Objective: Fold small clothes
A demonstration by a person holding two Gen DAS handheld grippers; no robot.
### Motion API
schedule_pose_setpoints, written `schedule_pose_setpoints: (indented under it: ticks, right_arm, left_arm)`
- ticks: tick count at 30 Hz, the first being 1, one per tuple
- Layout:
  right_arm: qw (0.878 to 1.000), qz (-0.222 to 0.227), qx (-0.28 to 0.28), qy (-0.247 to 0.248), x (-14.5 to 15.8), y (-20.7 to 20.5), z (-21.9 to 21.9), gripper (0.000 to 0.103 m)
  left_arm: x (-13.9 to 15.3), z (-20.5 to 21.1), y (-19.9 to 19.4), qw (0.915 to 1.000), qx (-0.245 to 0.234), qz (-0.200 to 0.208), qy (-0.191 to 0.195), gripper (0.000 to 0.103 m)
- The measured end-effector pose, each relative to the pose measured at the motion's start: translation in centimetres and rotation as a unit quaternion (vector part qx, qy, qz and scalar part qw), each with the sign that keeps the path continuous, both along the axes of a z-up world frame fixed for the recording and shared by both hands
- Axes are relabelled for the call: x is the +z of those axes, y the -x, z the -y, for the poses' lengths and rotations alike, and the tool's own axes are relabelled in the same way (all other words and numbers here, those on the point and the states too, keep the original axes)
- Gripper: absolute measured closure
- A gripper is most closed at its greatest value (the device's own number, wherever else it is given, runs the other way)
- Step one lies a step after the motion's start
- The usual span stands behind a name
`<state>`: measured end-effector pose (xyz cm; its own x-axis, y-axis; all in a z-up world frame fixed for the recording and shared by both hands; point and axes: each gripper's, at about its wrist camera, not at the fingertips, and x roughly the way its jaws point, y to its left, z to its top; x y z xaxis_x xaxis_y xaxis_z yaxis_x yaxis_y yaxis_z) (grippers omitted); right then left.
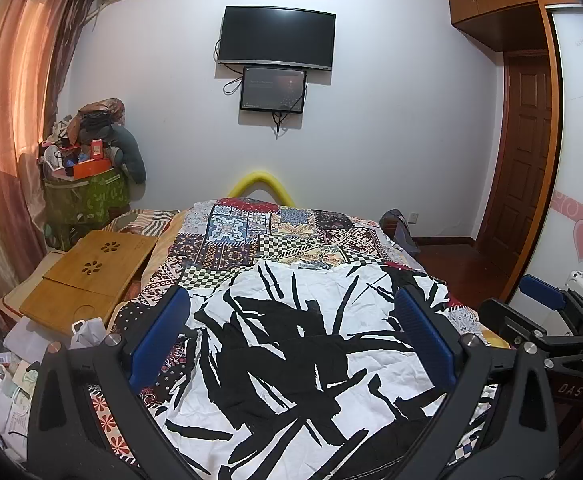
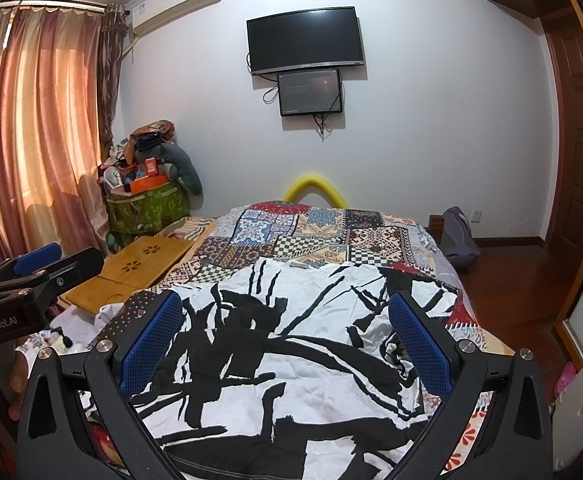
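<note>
A white garment with a black brush-stroke print [image 1: 303, 344] lies spread on a patchwork bedspread [image 1: 251, 236]. It also shows in the right wrist view [image 2: 291, 344]. My left gripper [image 1: 291, 300] is open, its blue-padded fingers wide apart above the near part of the garment, holding nothing. My right gripper [image 2: 285, 308] is also open and empty, hovering over the garment's near edge. The right gripper shows at the right edge of the left wrist view [image 1: 547, 304]. The left gripper shows at the left edge of the right wrist view [image 2: 39, 264].
A bamboo lap tray [image 1: 87, 272] lies on the bed's left side, with papers and bags [image 1: 31, 352] below it. A green bin piled with clutter [image 1: 87, 184] stands by the curtain. A TV [image 1: 277, 38] hangs on the far wall. A wooden door [image 1: 527, 152] is at right.
</note>
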<state>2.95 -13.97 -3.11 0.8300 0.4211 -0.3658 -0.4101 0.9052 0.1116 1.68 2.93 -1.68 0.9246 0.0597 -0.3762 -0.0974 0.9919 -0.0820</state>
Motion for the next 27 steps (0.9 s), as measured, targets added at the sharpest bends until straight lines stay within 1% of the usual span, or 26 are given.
schedule_pose_setpoints:
  ticks: [10, 14, 19, 23, 25, 27]
  right_arm:
    - [1.0, -0.004, -0.002, 0.002, -0.6, -0.3, 0.0, 0.0]
    - [1.0, -0.009, -0.001, 0.004, -1.0, -0.9, -0.1, 0.0]
    - [1.0, -0.019, 0.002, 0.013, -1.3, -2.7, -0.7, 0.0]
    - [0.999, -0.034, 0.013, 0.013, -1.9, -4.9, -1.2, 0.0]
    - [0.999, -0.046, 0.025, 0.008, -2.2, -6.3, -1.5, 0.001]
    - [0.998, -0.059, 0.034, 0.003, -2.6, -7.8, -1.9, 0.001]
  left_arm:
    - [-0.4, -0.5, -0.4, 1.0, -0.002, 0.002, 0.006, 0.0]
    - [-0.9, -1.2, -1.4, 0.9998, -0.008, -0.008, 0.014, 0.0]
    - [-1.8, -3.3, -4.4, 0.9991, 0.014, -0.035, 0.021, 0.0]
    - [-3.0, -6.3, -7.5, 0.9968, 0.036, -0.064, 0.031, 0.0]
    - [-3.7, -7.7, -9.2, 0.9954, 0.051, -0.077, 0.026, 0.0]
    - [-4.4, -8.8, -10.9, 0.9944, 0.054, -0.089, 0.011, 0.0]
